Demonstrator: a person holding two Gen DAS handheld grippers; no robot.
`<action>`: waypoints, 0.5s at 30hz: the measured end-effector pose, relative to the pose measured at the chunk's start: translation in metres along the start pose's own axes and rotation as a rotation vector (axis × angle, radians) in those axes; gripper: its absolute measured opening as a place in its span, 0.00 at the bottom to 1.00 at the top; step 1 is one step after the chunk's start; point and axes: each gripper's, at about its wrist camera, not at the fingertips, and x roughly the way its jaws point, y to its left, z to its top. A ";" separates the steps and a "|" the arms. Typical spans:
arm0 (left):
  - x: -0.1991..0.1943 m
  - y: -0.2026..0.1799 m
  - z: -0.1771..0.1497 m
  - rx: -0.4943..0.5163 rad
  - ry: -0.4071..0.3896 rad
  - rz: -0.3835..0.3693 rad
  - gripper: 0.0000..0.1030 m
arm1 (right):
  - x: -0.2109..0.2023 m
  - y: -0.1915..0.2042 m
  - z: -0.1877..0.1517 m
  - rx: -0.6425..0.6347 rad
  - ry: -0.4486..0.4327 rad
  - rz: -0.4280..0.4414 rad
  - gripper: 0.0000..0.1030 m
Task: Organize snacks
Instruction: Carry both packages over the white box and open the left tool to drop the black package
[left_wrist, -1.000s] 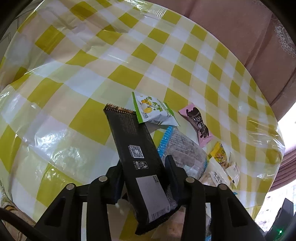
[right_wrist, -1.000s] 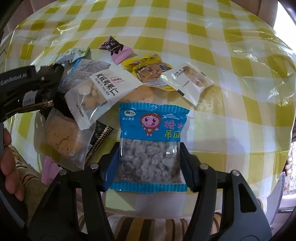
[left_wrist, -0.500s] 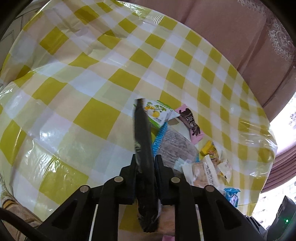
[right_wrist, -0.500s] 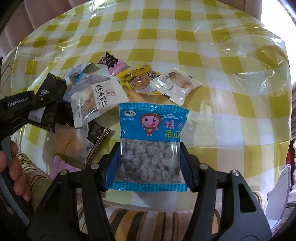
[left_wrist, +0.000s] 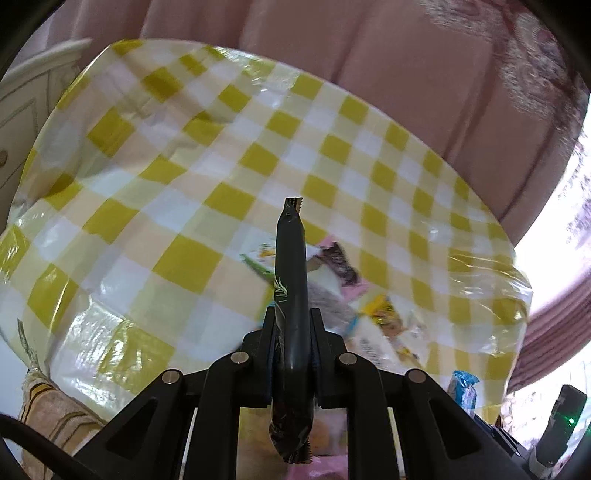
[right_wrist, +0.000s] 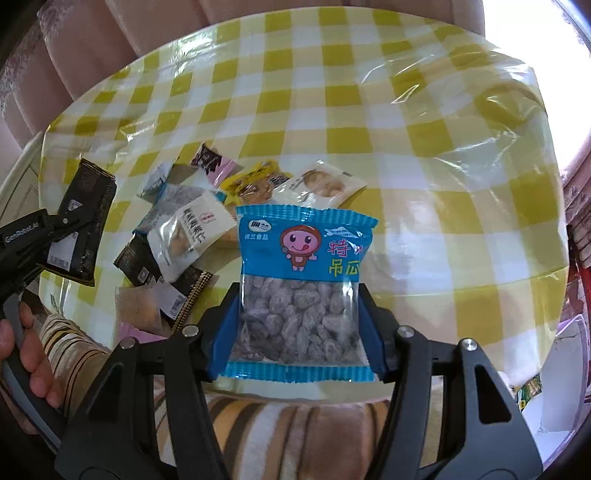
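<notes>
Two snack packets are in my grip at once, both lifted off the desk (right_wrist: 424, 177), which wears a yellow-and-white checked cover under clear plastic. My left gripper (left_wrist: 293, 332) has its jaws squeezed nearly together on a long black packet (left_wrist: 291, 280), seen edge-on and sticking out forward. My right gripper (right_wrist: 299, 314) has its jaws about half open, pressed against both sides of a blue bag of dried fruit (right_wrist: 301, 280), held flat and upright. Below and between them lies the snack pile (right_wrist: 192, 221): white, pink, yellow and black packets overlapping near the desk's near edge. I judge this the carry step of sorting. Next, each packet needs a bare patch of desk, well apart from the pile, then a gentle release.
</notes>
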 end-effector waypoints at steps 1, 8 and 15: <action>-0.003 -0.007 -0.001 0.011 -0.001 -0.010 0.15 | -0.004 -0.005 0.000 0.008 -0.007 -0.001 0.60; -0.011 -0.065 -0.021 0.098 0.038 -0.105 0.15 | -0.029 -0.043 -0.007 0.067 -0.038 -0.022 0.60; -0.012 -0.135 -0.059 0.220 0.111 -0.201 0.15 | -0.052 -0.089 -0.022 0.137 -0.060 -0.060 0.60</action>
